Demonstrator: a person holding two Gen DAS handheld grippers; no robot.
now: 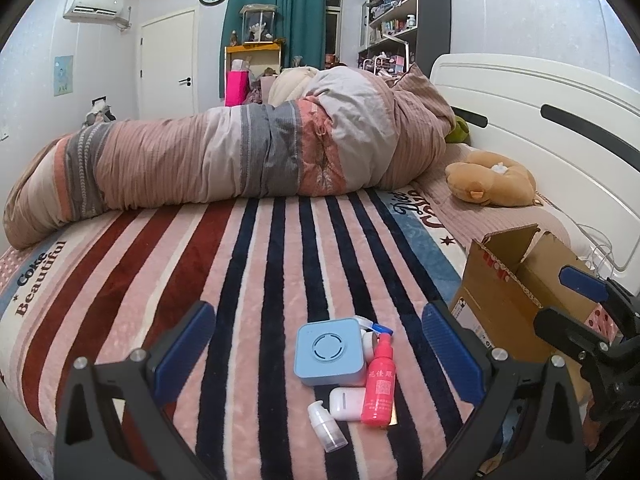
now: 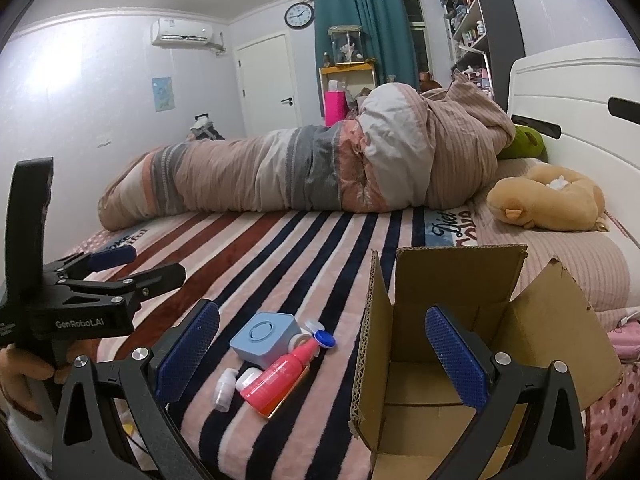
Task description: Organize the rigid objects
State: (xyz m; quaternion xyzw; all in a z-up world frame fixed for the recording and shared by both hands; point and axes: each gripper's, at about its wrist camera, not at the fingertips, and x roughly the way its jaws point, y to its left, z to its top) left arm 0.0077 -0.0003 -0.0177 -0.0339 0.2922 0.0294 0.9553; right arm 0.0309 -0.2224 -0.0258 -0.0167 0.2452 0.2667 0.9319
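A small pile lies on the striped blanket: a light blue square box [image 1: 330, 352], a pink spray bottle [image 1: 379, 384], a white earbud case [image 1: 346, 403], a small white pump bottle [image 1: 326, 426] and a blue-and-white lens case [image 1: 374, 326]. My left gripper [image 1: 318, 354] is open and empty, its jaws on either side of the pile. An open cardboard box [image 2: 452, 344] stands to the right. My right gripper [image 2: 320, 354] is open and empty, its right finger over the box. The pile also shows in the right wrist view, with the blue box [image 2: 264, 338] and pink bottle [image 2: 280, 376].
A rolled duvet [image 1: 240, 156] lies across the bed behind the pile. A tan plush toy [image 1: 492, 178] sits by the white headboard [image 1: 540, 92]. A green plush [image 2: 524, 142] lies near the pillow. The left gripper [image 2: 116, 276] shows at the left of the right wrist view.
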